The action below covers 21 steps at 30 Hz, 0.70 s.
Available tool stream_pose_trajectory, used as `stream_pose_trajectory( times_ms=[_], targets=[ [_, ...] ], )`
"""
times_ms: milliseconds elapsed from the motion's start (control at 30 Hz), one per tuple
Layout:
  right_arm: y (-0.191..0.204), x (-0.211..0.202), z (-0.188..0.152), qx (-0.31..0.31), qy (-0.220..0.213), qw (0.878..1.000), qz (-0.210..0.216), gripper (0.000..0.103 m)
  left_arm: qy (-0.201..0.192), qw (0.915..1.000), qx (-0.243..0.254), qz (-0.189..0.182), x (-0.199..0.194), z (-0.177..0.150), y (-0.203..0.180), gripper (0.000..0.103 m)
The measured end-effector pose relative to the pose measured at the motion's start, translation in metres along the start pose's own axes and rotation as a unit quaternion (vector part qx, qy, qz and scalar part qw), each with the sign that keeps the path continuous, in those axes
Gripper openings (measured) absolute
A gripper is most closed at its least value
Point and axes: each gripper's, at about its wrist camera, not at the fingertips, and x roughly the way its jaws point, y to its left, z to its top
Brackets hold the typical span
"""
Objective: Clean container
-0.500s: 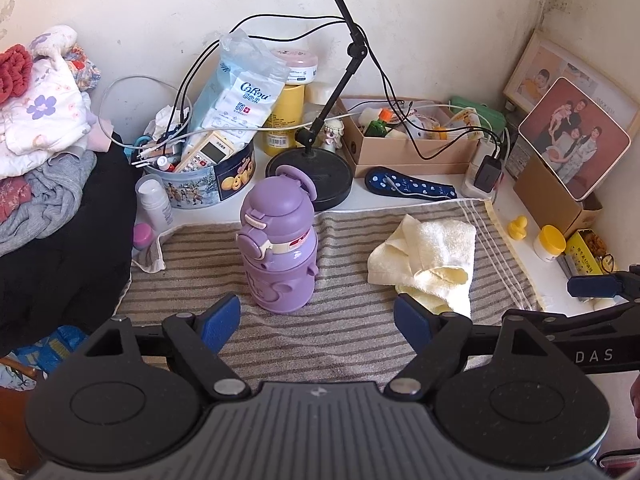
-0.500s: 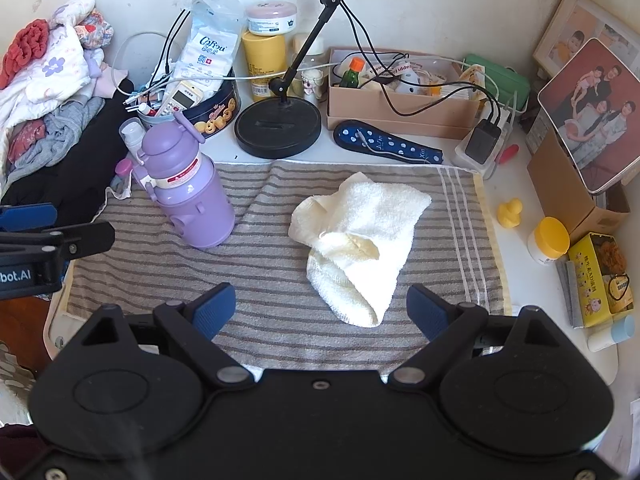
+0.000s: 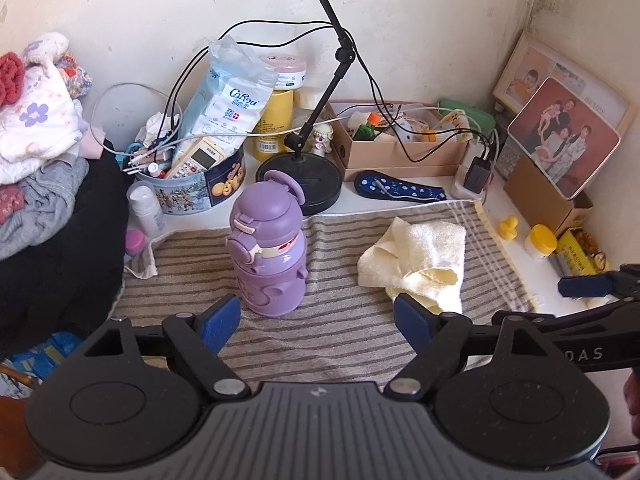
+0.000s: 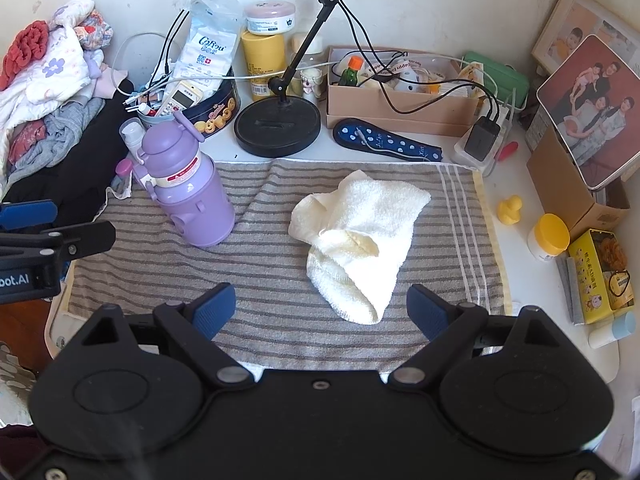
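Left wrist: purple bottle (image 3: 269, 248) upright (lid closed) beyond spread left tongs (image 3: 317, 319).

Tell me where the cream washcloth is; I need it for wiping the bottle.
The cream washcloth lies crumpled mid-frame on the striped mat, right of the purple bottle, ahead of the open right gripper.

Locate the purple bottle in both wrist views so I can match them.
Left wrist: purple bottle stands left of centre on the striped mat, just ahead of the open left hand-held gripper.
Right wrist: purple bottle sits upper left, at the mat's left end.
Shared landmark: cream cloth to its right.
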Motion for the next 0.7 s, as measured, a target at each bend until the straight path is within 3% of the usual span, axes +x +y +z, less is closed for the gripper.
stream_pose_trajectory(
  times_ms=[467,700],
  targets=[
    [0.014,0.001,0.007,-0.002,0.001,1.0,-0.002,0.093,0.011,0.9999,-0.003,0.004,0.002,0.003,0.009,0.084],
    [0.001,-0.001,-0.002,-0.001,-0.002,1.0,0.001,0.093,0.011,0.9999,0.004,0.006,0.003,0.002,0.006,0.084]
  ],
)
